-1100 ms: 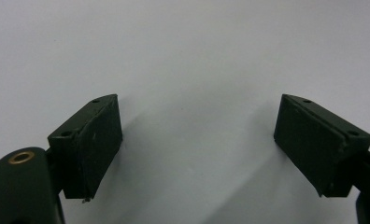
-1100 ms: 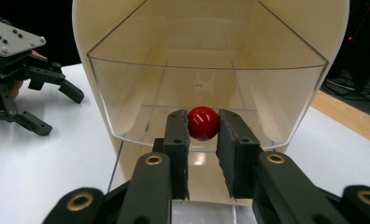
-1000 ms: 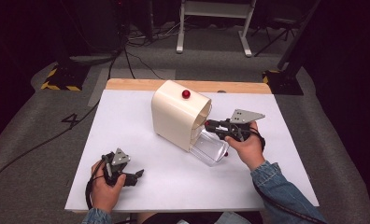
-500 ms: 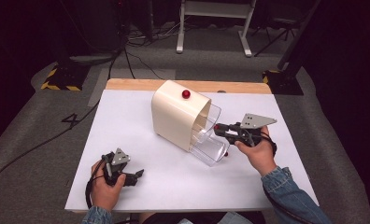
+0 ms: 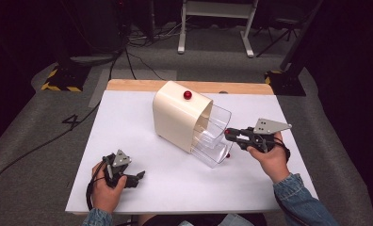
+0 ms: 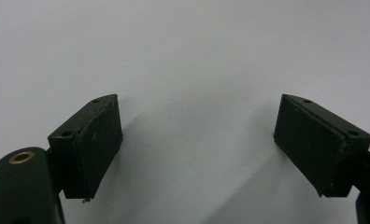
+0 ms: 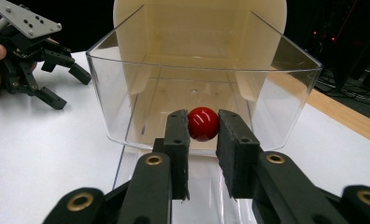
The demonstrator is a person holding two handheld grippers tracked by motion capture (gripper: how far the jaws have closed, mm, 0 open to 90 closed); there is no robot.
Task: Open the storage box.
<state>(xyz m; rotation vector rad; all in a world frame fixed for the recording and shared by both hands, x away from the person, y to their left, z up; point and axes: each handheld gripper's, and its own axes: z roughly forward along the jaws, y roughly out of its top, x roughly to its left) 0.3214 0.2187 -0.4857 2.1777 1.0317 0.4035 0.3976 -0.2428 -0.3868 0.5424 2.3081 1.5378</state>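
A cream housing (image 5: 177,117) stands on the white table (image 5: 128,122) with a red knob (image 5: 188,95) on its top. A clear plastic drawer (image 5: 212,136) sticks out of its front, slanting towards the right. My right gripper (image 5: 228,133) is at the drawer's front. In the right gripper view my right gripper (image 7: 203,128) is shut on the drawer's round red knob (image 7: 203,123), and the clear drawer (image 7: 127,93) looks empty inside. My left gripper (image 5: 138,178) rests near the front left of the table. Its jaws stand wide open over bare white surface, with nothing between the pads (image 6: 96,140).
A wooden strip (image 5: 137,85) runs along the table's far edge. Beyond it are grey floor, cables and a stand's white legs (image 5: 213,23). In the right gripper view the left gripper (image 7: 67,87) sits far off on the table.
My right gripper has moved to the right with the red knob in it, and the clear drawer has slid further out of the cream housing. The left gripper has stayed still.
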